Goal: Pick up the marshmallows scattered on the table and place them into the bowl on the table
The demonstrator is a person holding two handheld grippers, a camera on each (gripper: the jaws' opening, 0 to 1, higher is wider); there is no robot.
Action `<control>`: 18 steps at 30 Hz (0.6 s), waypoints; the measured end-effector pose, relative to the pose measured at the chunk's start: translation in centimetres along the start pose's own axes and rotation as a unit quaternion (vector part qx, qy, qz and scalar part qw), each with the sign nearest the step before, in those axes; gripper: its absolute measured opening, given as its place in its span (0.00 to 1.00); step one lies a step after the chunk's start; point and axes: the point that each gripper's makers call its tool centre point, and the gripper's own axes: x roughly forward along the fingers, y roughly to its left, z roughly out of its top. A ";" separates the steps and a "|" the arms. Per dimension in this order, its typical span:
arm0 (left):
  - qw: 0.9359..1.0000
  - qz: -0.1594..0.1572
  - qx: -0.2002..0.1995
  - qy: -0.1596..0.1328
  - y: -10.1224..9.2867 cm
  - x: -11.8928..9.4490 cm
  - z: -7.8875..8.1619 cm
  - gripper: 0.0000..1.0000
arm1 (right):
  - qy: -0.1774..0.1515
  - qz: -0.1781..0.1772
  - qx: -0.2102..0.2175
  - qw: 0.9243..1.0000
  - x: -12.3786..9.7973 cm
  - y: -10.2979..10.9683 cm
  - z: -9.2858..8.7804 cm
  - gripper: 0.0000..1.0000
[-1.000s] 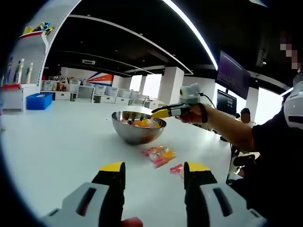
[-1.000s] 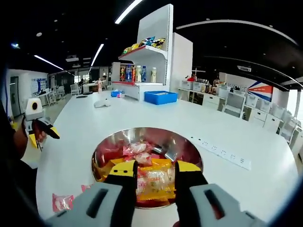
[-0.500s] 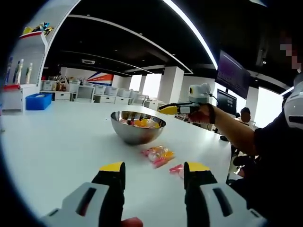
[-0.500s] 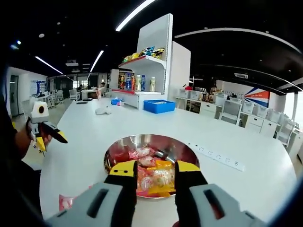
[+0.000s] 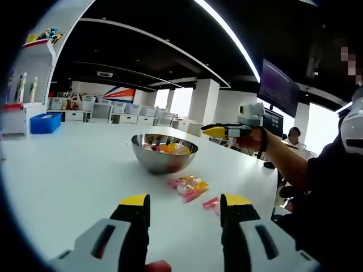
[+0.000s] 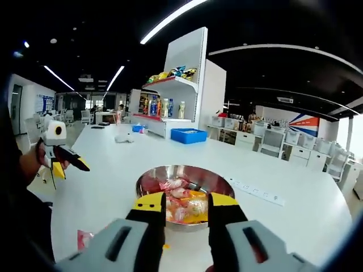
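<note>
Two marshmallow packets (image 5: 189,186) on the table (image 5: 68,170) beside one bowl (image 5: 164,153).

pink packet (image 5: 211,203): partly behind the left claw's jaw, contents unreadable | pink packet (image 6: 86,238): partly behind the right claw's body | bowl (image 6: 184,180): near rim hidden by yellow jaw tips | shelf bottles (image 6: 164,107): labels too small to read | counter (image 5: 68,170): far edge blurred

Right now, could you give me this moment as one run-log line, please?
left gripper: open, empty, low over table | right gripper: open, empty, above bowl | bowl: holds packets | two marshmallow packets on table
</note>
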 end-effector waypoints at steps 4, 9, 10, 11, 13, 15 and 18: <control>1.000 0.000 0.000 0.003 0.0 0.2 -0.1 0.50 | -0.009 0.001 0.011 1.000 -0.8 0.5 -0.2 0.29; 1.000 0.000 0.003 0.005 -0.1 0.4 -0.1 0.50 | -0.023 0.006 0.022 0.999 -2.0 1.9 -0.4 0.29; 1.000 0.000 0.002 0.005 -0.1 0.4 -0.1 0.50 | -0.025 0.006 0.022 0.999 -2.2 2.2 -0.4 0.29; 1.000 0.000 0.003 0.004 -0.1 0.4 -0.1 0.50 | -0.027 0.007 0.021 0.999 -2.4 2.5 -0.4 0.29; 1.000 0.000 0.002 0.003 -0.2 0.5 0.0 0.50 | -0.028 0.008 0.017 0.999 -2.8 3.0 -0.4 0.29; 1.000 -0.001 0.002 0.002 -0.2 0.5 -0.1 0.50 | -0.029 0.008 0.015 0.999 -3.2 3.5 -0.5 0.29; 1.000 -0.001 0.000 0.001 -0.2 0.5 -0.2 0.50 | -0.033 0.007 0.013 0.999 -4.0 4.2 -0.5 0.29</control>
